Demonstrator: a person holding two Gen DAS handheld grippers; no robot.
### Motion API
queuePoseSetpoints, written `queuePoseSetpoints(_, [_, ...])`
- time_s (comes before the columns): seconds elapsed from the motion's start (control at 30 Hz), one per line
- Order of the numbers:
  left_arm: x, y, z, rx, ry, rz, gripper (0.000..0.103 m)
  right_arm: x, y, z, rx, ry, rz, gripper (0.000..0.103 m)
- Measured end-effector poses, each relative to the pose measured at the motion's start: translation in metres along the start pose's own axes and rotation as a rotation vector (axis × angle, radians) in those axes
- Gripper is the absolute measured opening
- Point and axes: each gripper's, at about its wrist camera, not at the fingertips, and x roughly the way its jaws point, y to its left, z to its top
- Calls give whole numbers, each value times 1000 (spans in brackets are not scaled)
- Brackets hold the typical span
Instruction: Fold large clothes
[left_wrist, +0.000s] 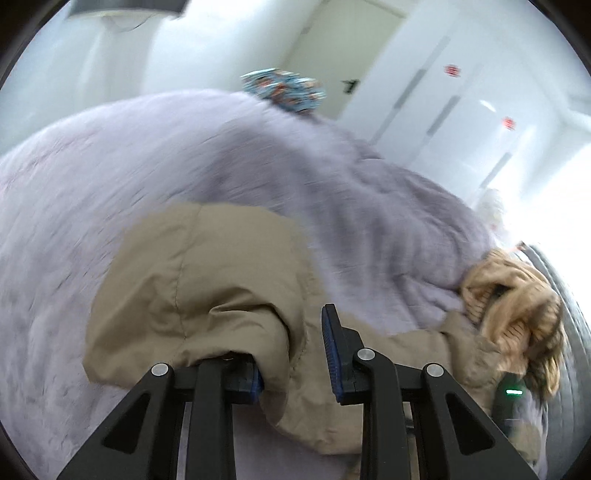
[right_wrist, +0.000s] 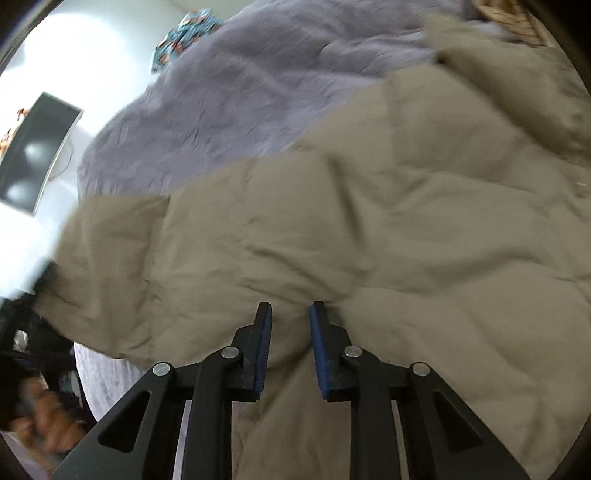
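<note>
A large khaki padded coat lies on a lilac bedspread. In the left wrist view the coat is bunched, with fabric draped over the left finger. My left gripper has its jaws apart with coat fabric between them; the right fingertip stands free. My right gripper is pinched on a fold of the coat, and fabric fills the narrow gap between its blue pads. A tan fur-trimmed hood lies at the right.
The lilac bedspread covers the whole bed. A blue patterned bundle sits at the far edge; it also shows in the right wrist view. White doors stand behind. A dark screen is at the left.
</note>
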Motion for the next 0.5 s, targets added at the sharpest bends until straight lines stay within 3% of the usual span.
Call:
queuePoseSetpoints(0.13, [-1, -63, 4, 121, -3, -90, 29, 27, 5, -5, -30, 42, -4, 23])
queuePoseSetpoints(0.23, [6, -116, -2, 193, 16, -162, 29, 17, -5, -6, -7, 64, 60, 23])
queuePoseSetpoints(0.3, [14, -155, -10, 246, 30, -201, 29, -2, -22, -7, 49, 75, 109, 24])
queuePoseSetpoints(0.37, [24, -195, -26, 304, 48, -237, 29, -36, -52, -13, 117, 33, 121, 24])
queuePoseSetpoints(0.5, [37, -263, -69, 416, 104, -314, 29, -101, -119, -36, 189, -56, 12, 24])
